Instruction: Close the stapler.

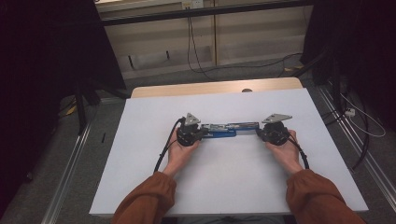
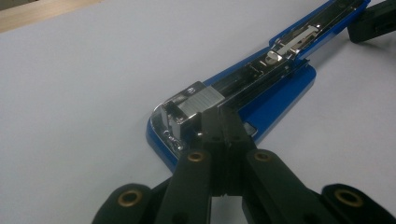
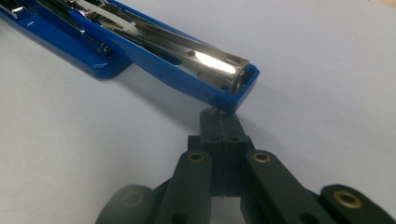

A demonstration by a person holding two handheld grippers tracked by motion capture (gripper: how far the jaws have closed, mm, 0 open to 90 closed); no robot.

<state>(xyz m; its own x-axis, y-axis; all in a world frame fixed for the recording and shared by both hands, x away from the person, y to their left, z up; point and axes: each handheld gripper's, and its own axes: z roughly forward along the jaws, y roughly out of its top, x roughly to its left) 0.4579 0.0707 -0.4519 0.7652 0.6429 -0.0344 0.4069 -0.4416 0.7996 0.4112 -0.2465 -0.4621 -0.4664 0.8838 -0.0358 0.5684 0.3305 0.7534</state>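
1. The left gripper point(image 2: 223, 122) has its jaws clenched together with no gap. Their tips rest at the hinge end of the blue stapler point(image 2: 261, 88), against the grey metal block there; I cannot tell whether anything is pinched between them.
2. The right gripper point(image 3: 223, 122) is likewise clenched, pads pressed flat to each other. Its tips sit just under the blunt far end of the stapler's point(image 3: 187, 65) swung-open arm, touching or nearly touching the blue plastic.
3. The left gripper view shows the base plate and the spring parts inside the magazine; the right gripper view shows the shiny open channel and its square end.
4. From the high view, the left gripper point(image 1: 201, 132) and the right gripper point(image 1: 259, 132) point inward toward each other, with the stapler point(image 1: 223, 130) stretched out flat between them.
5. That view alone gives the hands, the rust-coloured sleeves point(image 1: 148, 200) and the cables.
6. Everything rests on the white table point(image 1: 140, 177), near its middle.
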